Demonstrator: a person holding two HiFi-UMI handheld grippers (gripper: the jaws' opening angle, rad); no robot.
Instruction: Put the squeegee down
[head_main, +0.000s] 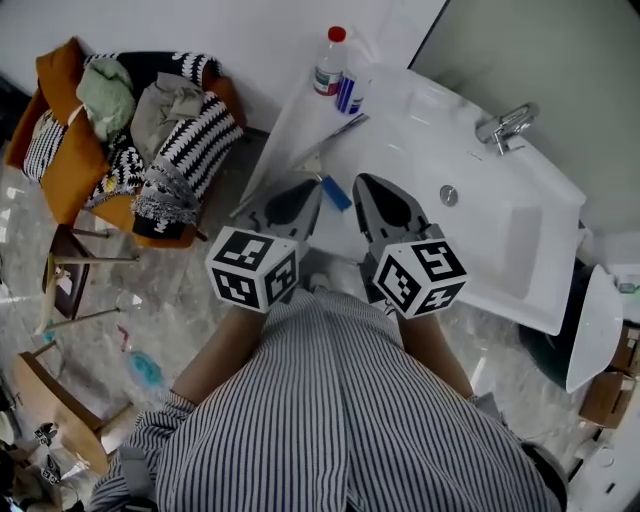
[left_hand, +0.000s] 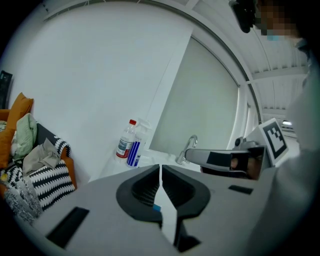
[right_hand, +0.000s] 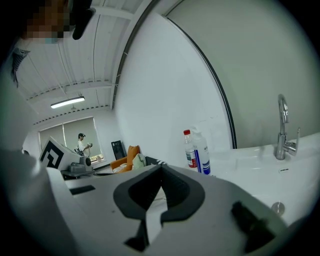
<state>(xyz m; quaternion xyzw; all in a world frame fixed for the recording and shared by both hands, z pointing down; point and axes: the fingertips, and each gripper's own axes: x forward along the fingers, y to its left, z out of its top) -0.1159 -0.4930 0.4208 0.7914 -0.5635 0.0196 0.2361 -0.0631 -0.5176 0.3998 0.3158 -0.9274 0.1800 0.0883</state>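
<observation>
Bathroom floor at the left holds a chair (head_main: 60, 150) piled with clothes (head_main: 170, 120). Next comes the white sink (head_main: 520, 250), with two bottles (head_main: 330, 62) at its back edge. The squeegee (head_main: 336, 193) lies flat on the sink's rim, just beside the left gripper (head_main: 312, 186). That one and the right gripper (head_main: 362, 182) are both closed tight and hold nothing, so the job looks done.

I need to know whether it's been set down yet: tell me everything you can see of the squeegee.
The squeegee lies flat on the white sink counter, left of the basin. Its short blue handle shows between the tips of the left gripper and right gripper; a long thin grey blade seems to run diagonally beyond it. Neither gripper holds it.
</observation>
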